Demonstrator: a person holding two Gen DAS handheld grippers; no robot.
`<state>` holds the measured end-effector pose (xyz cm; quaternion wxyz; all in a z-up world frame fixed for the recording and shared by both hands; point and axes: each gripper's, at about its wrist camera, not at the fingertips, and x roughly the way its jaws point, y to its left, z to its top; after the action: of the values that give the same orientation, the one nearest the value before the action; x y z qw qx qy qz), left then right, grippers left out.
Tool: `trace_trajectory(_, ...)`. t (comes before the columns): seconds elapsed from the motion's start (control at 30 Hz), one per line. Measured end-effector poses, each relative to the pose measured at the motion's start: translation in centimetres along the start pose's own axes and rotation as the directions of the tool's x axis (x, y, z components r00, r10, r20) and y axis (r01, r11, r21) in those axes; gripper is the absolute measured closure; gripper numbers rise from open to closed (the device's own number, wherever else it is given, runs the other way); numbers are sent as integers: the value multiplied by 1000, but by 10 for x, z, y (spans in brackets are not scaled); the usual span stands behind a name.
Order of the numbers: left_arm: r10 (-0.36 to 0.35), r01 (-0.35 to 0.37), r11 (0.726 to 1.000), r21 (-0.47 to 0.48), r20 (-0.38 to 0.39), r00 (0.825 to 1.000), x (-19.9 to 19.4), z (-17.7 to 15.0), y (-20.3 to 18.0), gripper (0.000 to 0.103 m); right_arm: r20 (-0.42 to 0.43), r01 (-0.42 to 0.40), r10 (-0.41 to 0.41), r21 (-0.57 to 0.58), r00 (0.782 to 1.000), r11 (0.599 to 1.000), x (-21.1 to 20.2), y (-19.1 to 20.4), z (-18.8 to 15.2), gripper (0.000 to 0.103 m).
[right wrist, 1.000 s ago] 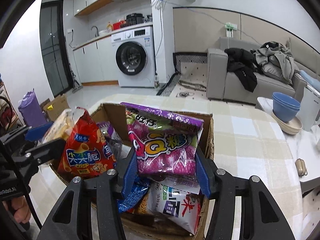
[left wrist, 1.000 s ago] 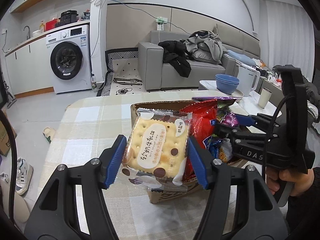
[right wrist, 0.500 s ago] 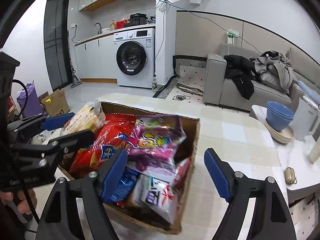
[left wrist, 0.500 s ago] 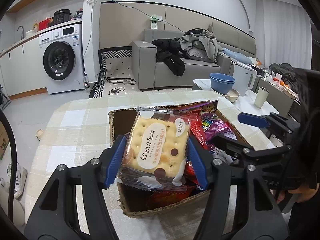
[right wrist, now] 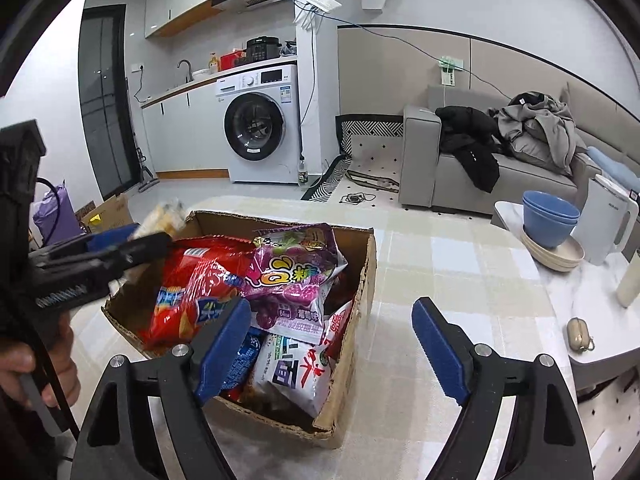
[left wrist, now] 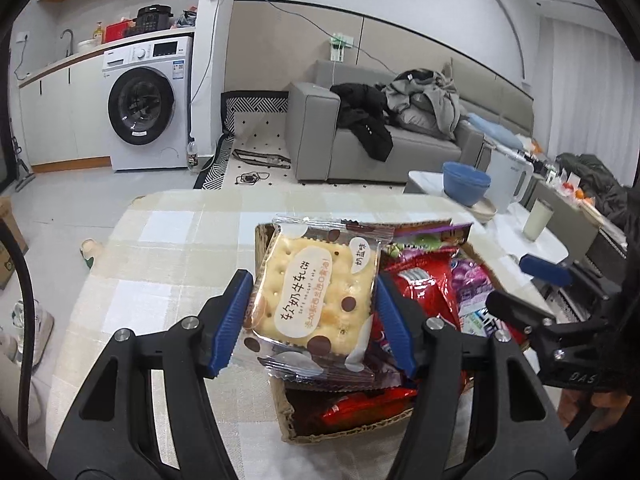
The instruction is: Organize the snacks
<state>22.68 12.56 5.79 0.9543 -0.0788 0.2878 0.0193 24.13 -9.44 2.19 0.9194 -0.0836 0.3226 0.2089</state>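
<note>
We see the left gripper (left wrist: 312, 316) clamped by its blue pads (left wrist: 234, 320) on a cracker packet (left wrist: 316, 300), held above the near-left corner of the cardboard box (right wrist: 366, 276). The right gripper (right wrist: 332, 354) hangs with fingers spread wide and empty, over the box's right wall. Inside the box we note a red chip bag (right wrist: 192, 280), a purple candy bag (right wrist: 296, 268) and a white packet (right wrist: 292, 376). The box rests on a checked tablecloth (right wrist: 452, 280); blue bowls (right wrist: 550, 218) stand on a side table beyond.
</note>
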Motion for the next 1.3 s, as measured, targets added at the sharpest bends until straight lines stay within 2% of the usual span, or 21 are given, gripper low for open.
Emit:
trace_trajectory(0.2, 15, -12, 995, 99, -26, 1000, 10, -5, -19, 43, -3, 1, -1, -2, 1000, 1000, -4, 0, -3, 18)
trace_trajectory(0.27, 13, -10, 995, 99, -31, 999, 8, -4, -22, 43, 0, 1, -1, 4, 1000, 1000, -6, -2, -5, 18)
trace_trajectory(0.33, -20, 23, 996, 82, -42, 999, 6, -4, -21, 43, 6, -4, 4, 11, 1000, 1000, -11, -4, -7, 18)
trace_trajectory(0.4, -33, 37, 996, 75, -52, 998, 2, -4, -20, 36, 15, -8, 7, 17, 1000, 1000, -16, -5, -10, 15)
trace_trajectory(0.47, -31, 35, 996, 80, -43, 999, -4, -6, -19, 15, 31, -18, 18, 28, 999, 999, -22, -6, -12, 13)
trace_trajectory(0.6, -22, 25, 994, 103, -36, 999, -22, -13, -21, 11, 62, -48, 45, 43, 997, 998, -33, -4, -20, 7)
trace_trajectory(0.63, -20, 23, 994, 103, -34, 999, -25, -15, -21, 3, 67, -56, 53, 44, 996, 997, -36, -2, -22, 5)
trace_trajectory(0.67, -20, 23, 995, 100, -26, 999, -31, -17, -20, 1, 72, -60, 57, 43, 996, 997, -38, 0, -23, 5)
trace_trajectory(0.83, -42, 42, 996, 77, 8, 999, -61, -29, -15, 1, 108, -88, 84, 41, 991, 995, -50, 9, -33, 1)
trace_trajectory(1.17, -5, 2, 999, 54, 56, 998, -104, -58, 0, 1, 152, -121, 111, 58, 982, 991, -69, 21, -54, 1)
trace_trajectory(1.3, -8, 6, 999, 34, 68, 998, -113, -68, 5, 1, 167, -132, 122, 52, 978, 990, -77, 22, -63, 1)
